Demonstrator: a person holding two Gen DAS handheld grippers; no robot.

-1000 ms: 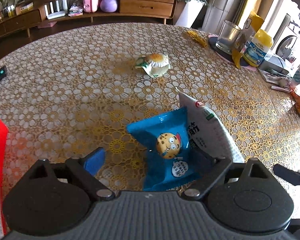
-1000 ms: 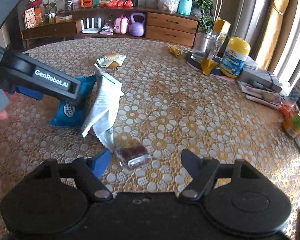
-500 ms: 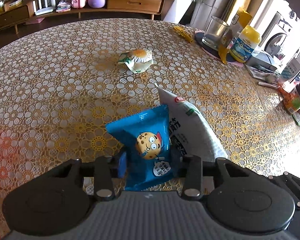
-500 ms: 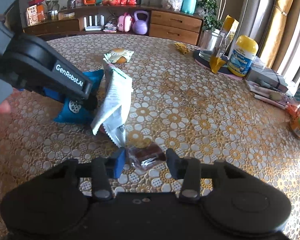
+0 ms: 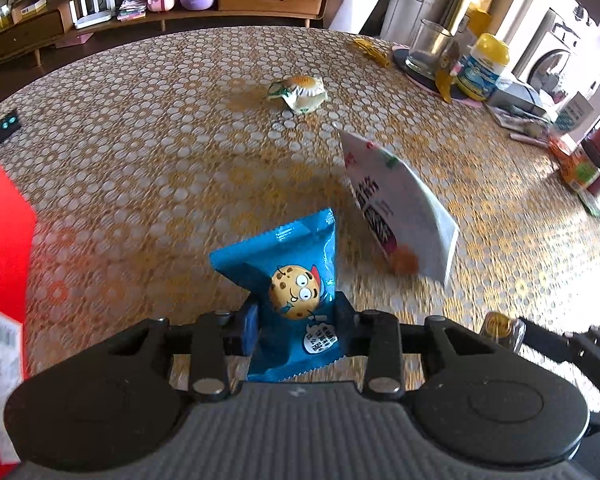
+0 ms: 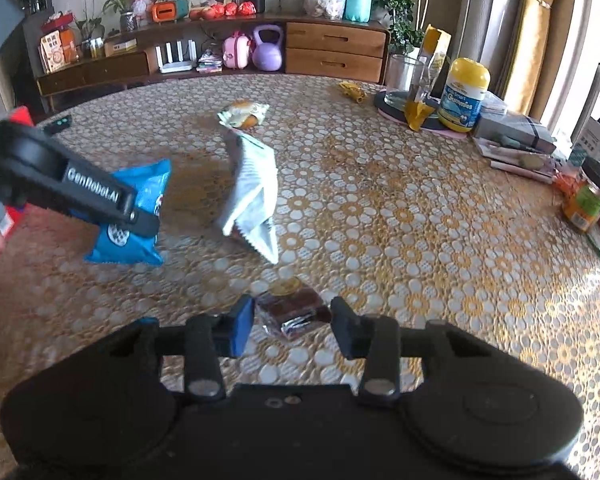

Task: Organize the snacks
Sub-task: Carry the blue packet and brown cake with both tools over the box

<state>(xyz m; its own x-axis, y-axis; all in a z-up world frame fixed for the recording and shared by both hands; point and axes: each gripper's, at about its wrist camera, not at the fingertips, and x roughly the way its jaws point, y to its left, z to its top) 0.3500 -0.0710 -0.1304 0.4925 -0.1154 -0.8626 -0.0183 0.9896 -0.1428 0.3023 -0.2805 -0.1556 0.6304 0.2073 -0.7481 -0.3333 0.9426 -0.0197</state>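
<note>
My left gripper (image 5: 296, 320) is shut on a blue cookie packet (image 5: 292, 276) and holds it above the table; the packet also shows in the right wrist view (image 6: 140, 216). My right gripper (image 6: 294, 324) is shut on a small dark brown snack in clear wrap (image 6: 294, 312), low over the tablecloth. A white snack bag (image 5: 396, 208) stands tilted on the table to the right of the blue packet, also in the right wrist view (image 6: 252, 192). A pale green bun packet (image 5: 300, 92) lies farther back.
A red box (image 5: 0, 280) stands at the left edge. At the back right are a glass (image 6: 404, 80), a yellow-lidded gummies bottle (image 6: 462, 96), books (image 6: 516, 136) and jars (image 6: 588, 200). A black remote (image 5: 0, 126) lies at far left.
My left gripper has lifted the blue cookie packet away from the white bag and moved left. My right gripper has closed on the brown snack and raised it slightly.
</note>
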